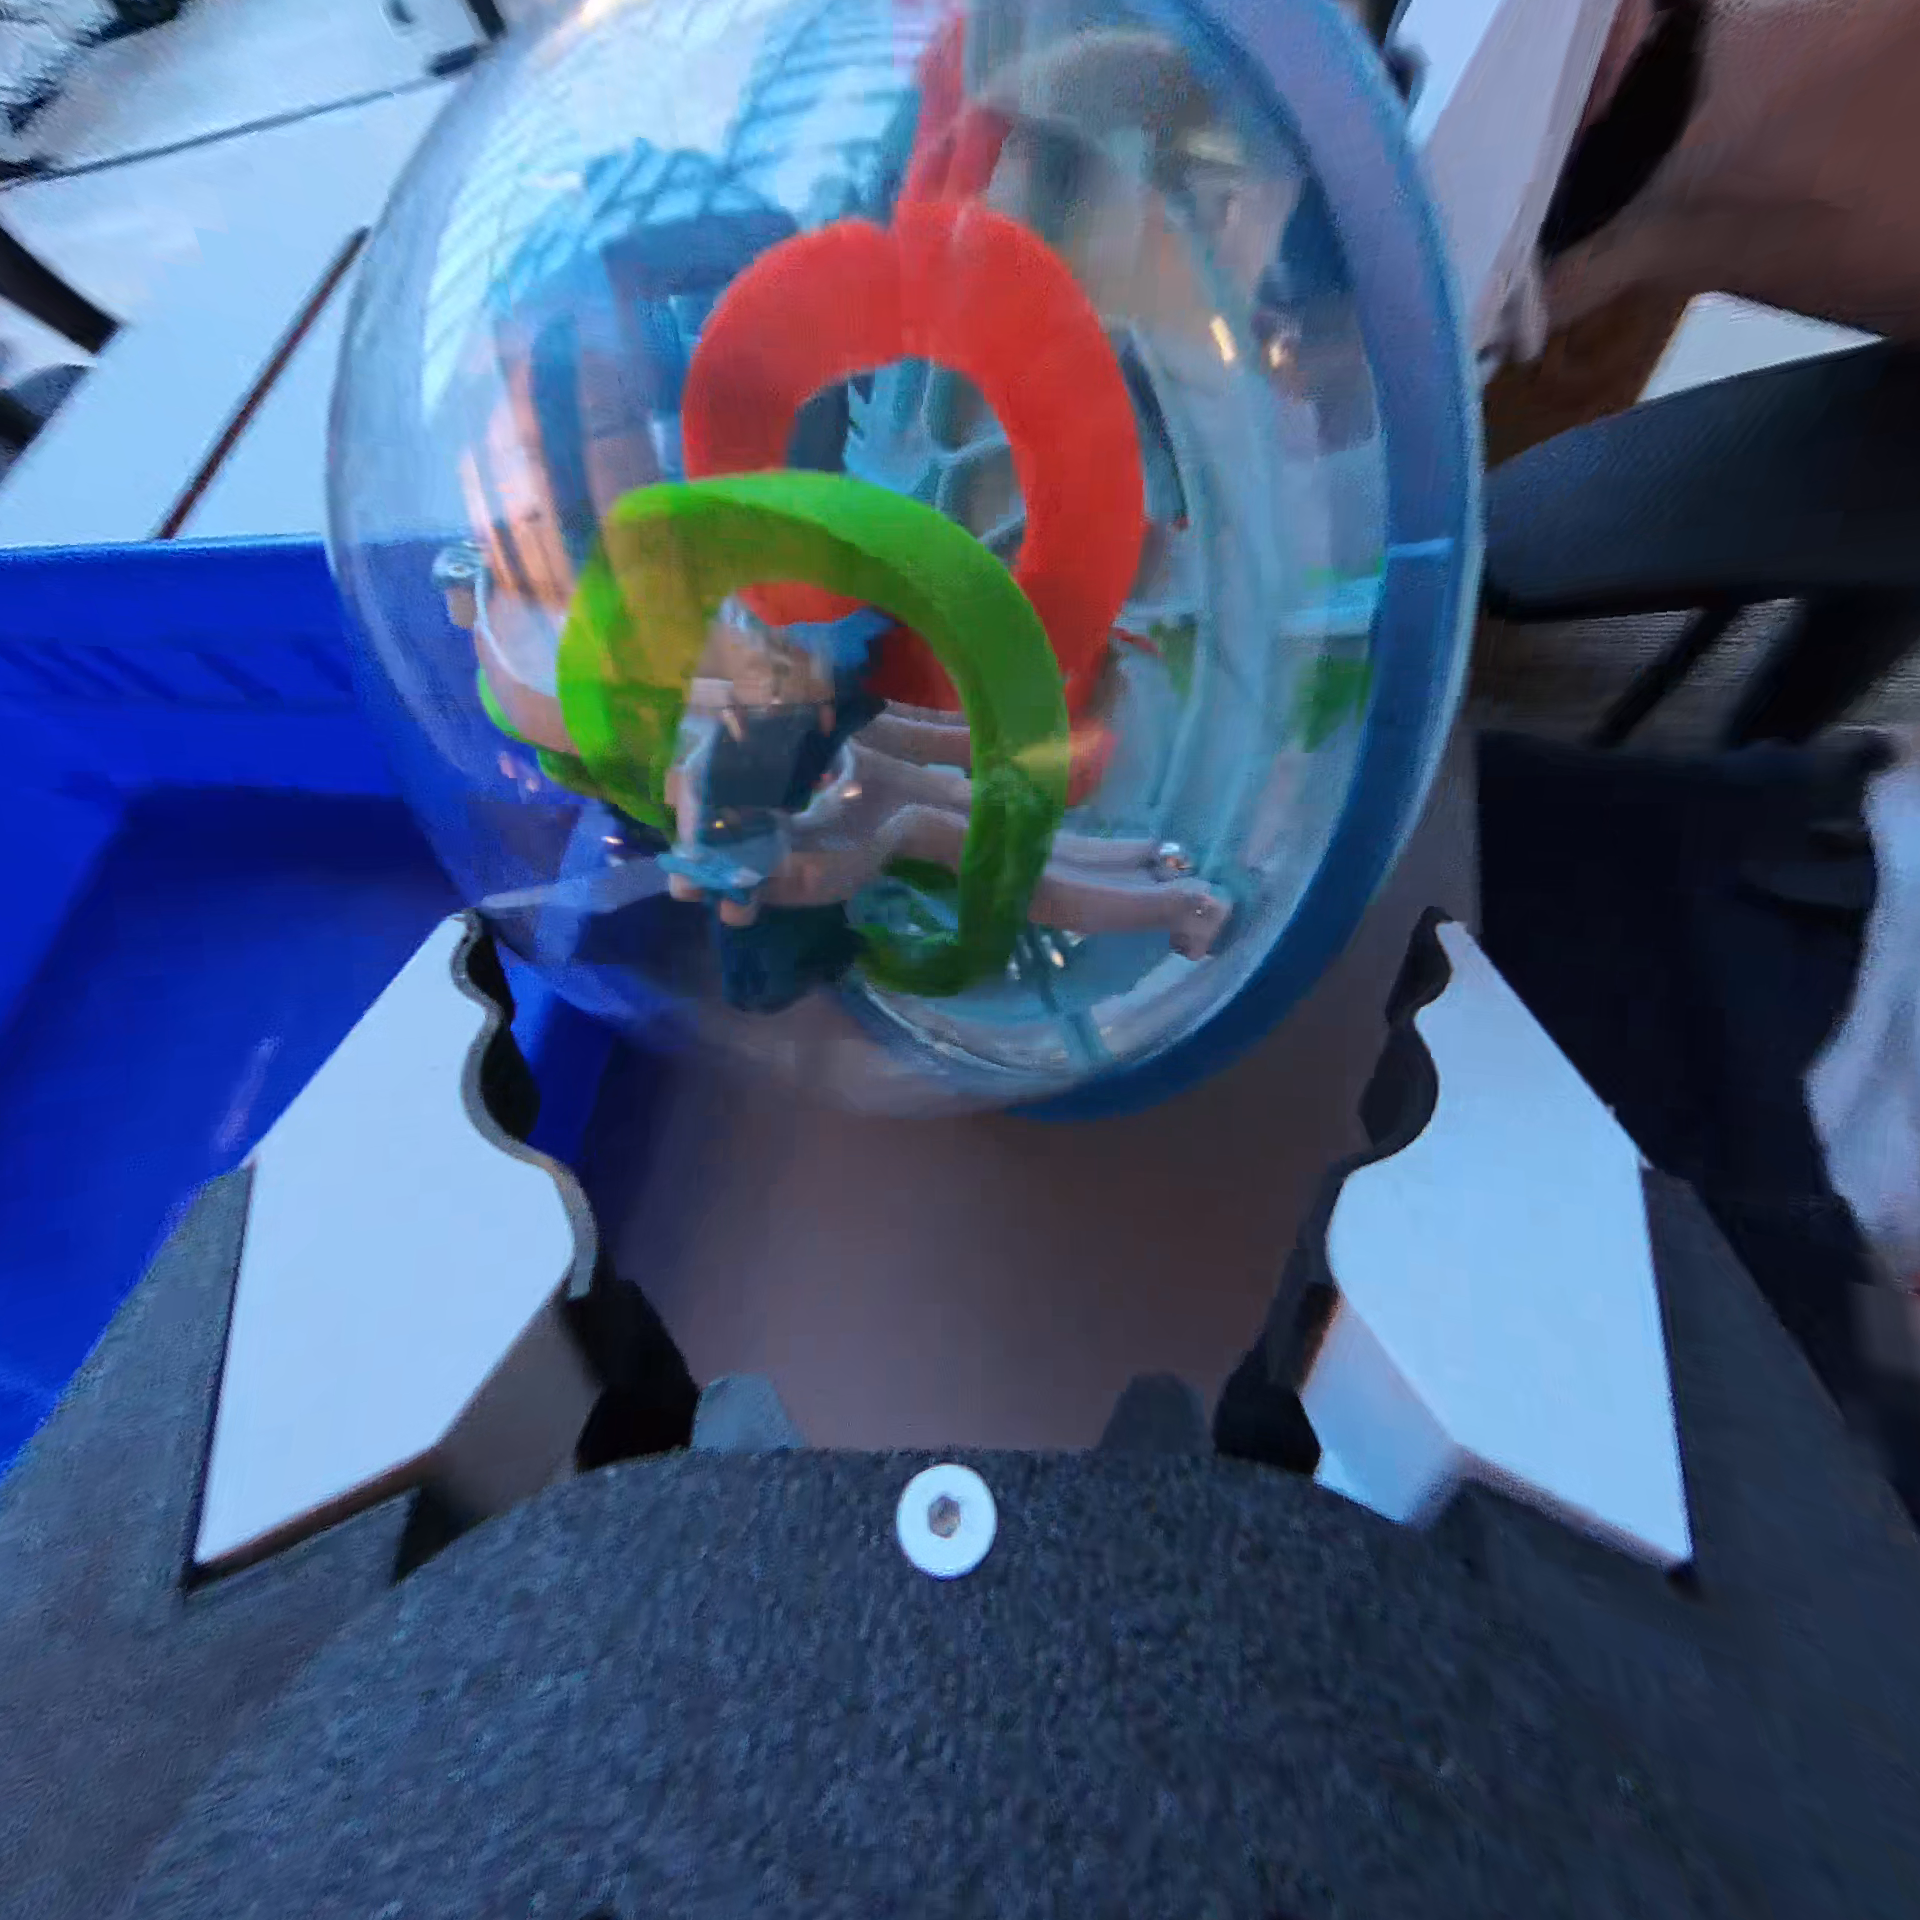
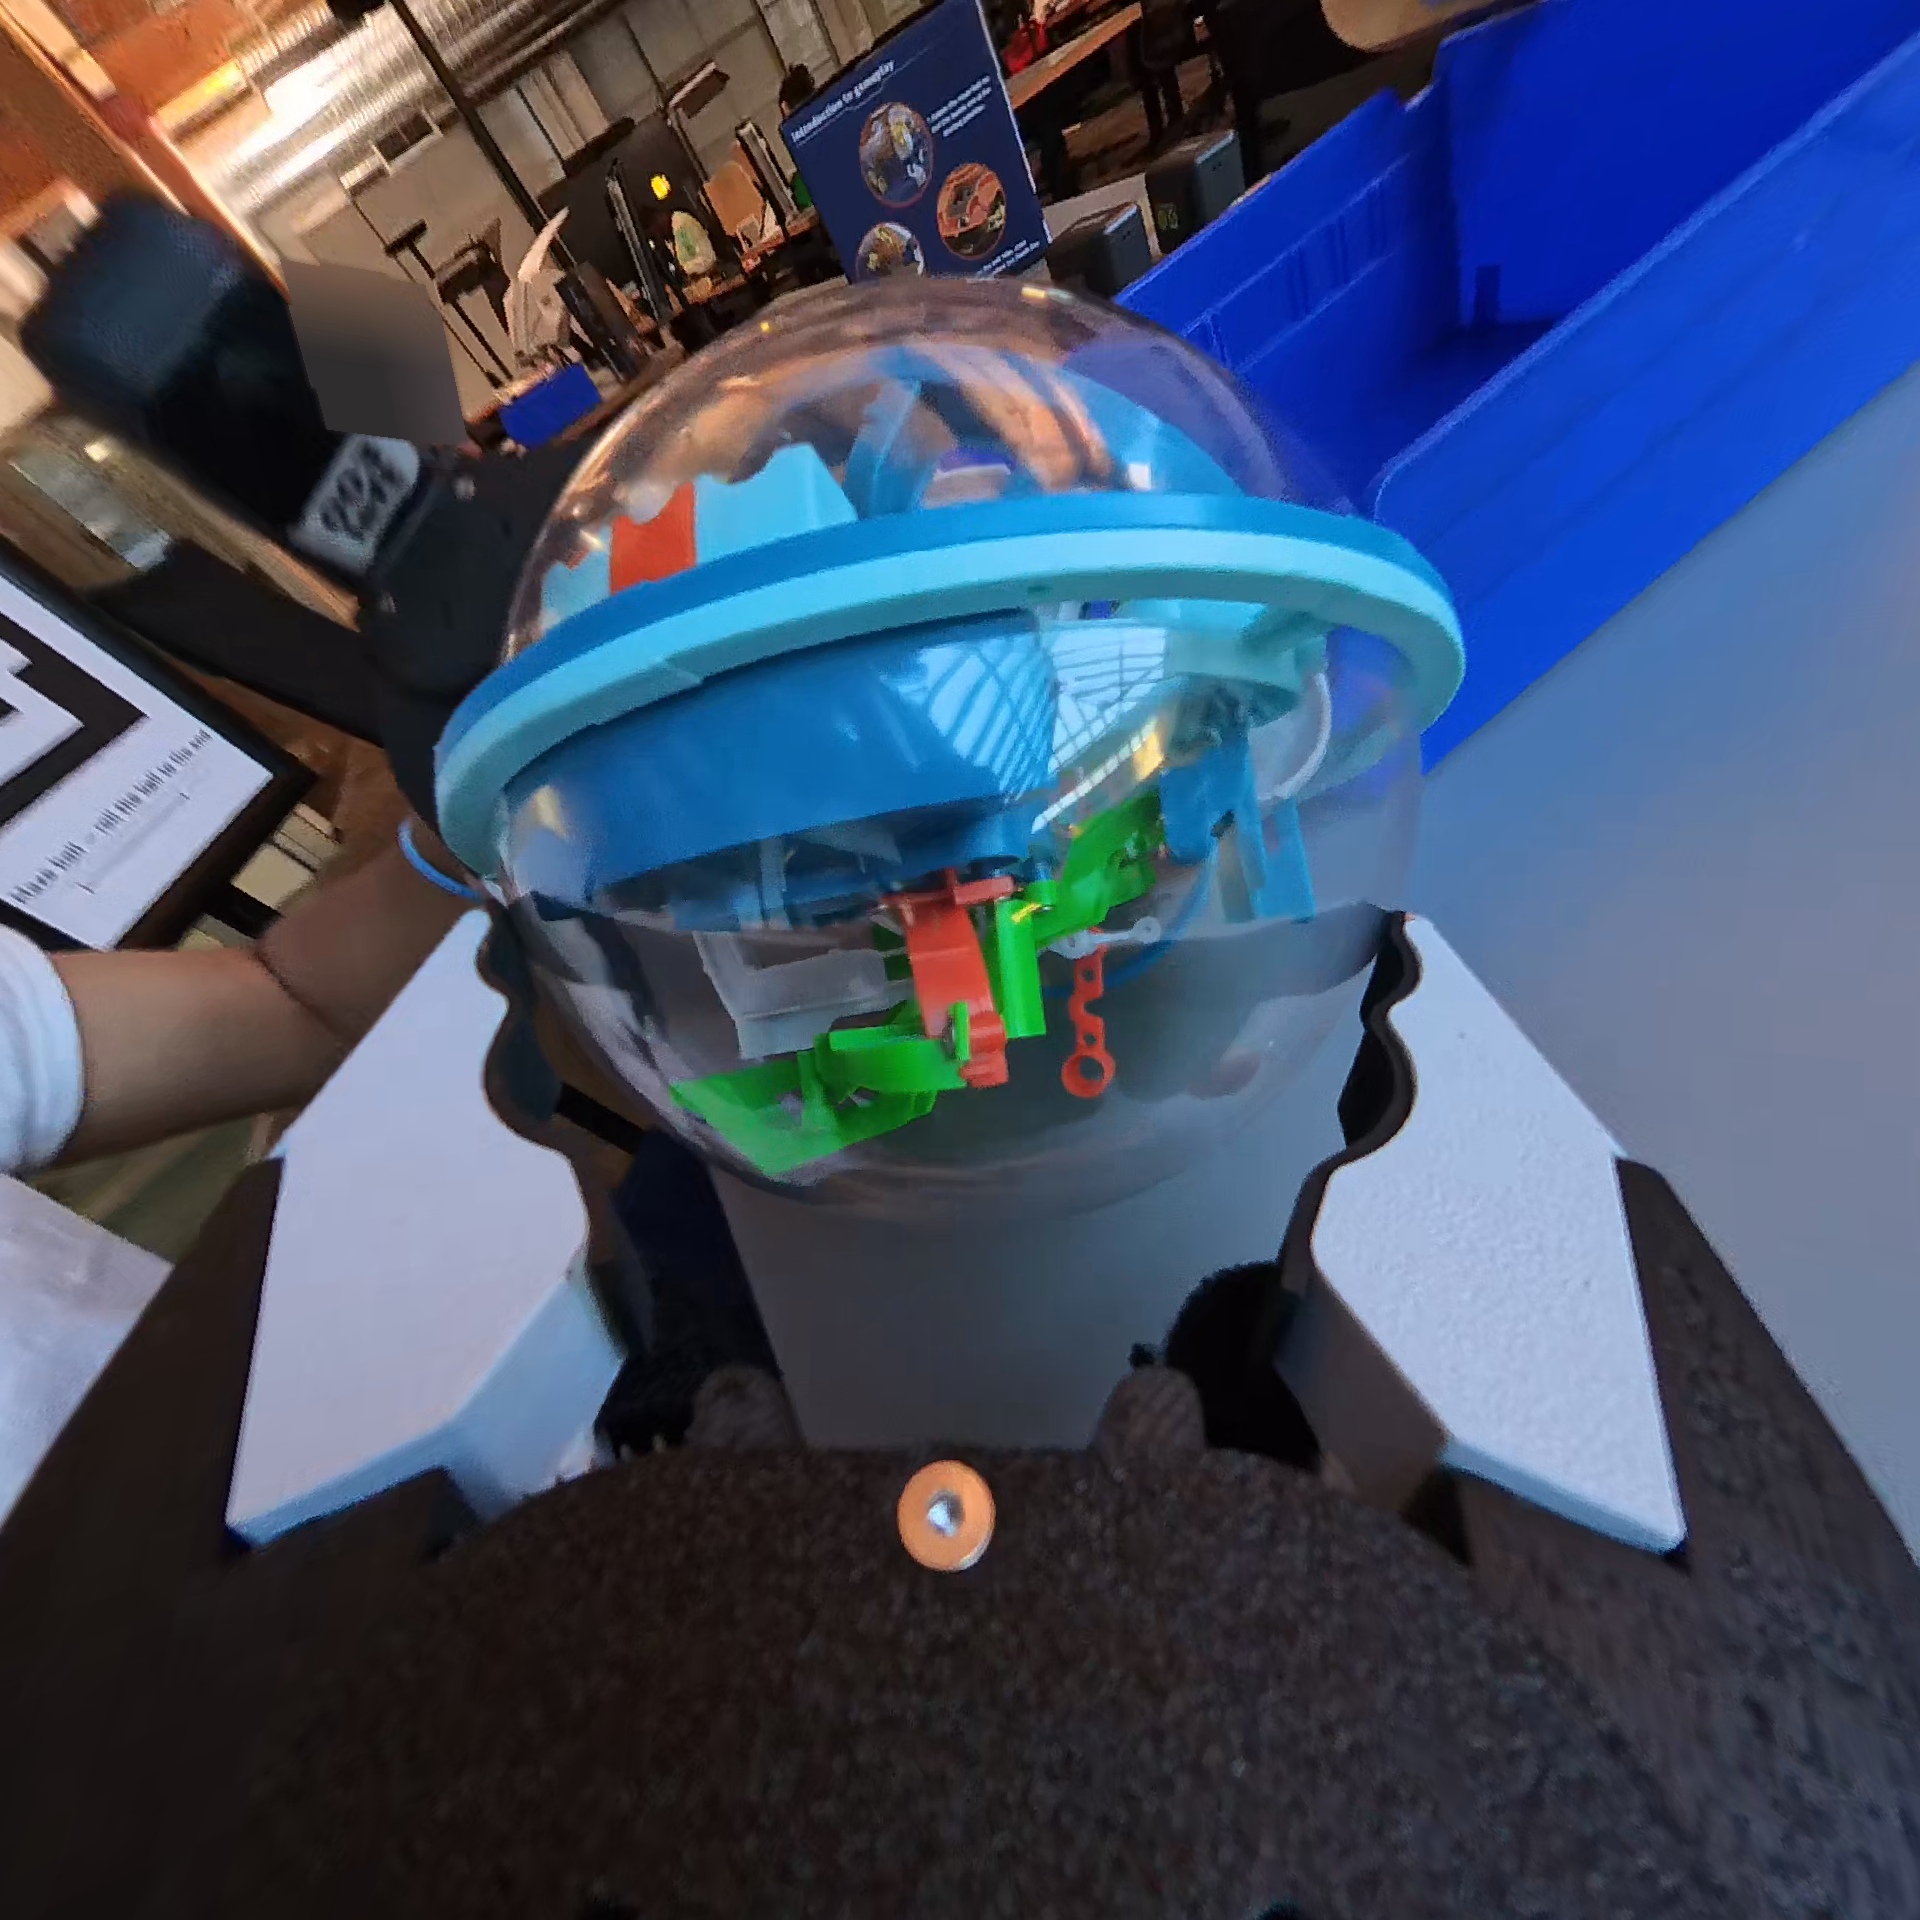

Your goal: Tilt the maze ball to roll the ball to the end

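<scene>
A clear maze ball [image 2: 935, 748] sits clamped between the right gripper [image 2: 940, 1029], its jaws pinching the lower half so the person can tilt it; the left gripper [image 1: 951, 956] hovers just short, jaws spread, beside a blue bin [image 1: 156, 831].

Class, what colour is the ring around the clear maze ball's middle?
Two-tone blue ring, darker above lighter; clearest in the right wrist view.

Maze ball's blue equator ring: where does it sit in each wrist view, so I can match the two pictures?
Left wrist view: the blue equator ring stands nearly on edge, arcing down the sphere's right side.
Right wrist view: the ring runs almost level across the sphere's middle, slightly tilted.
Shared landmark: the blue bin, lower left in the left view, upper right in the right view.
</scene>
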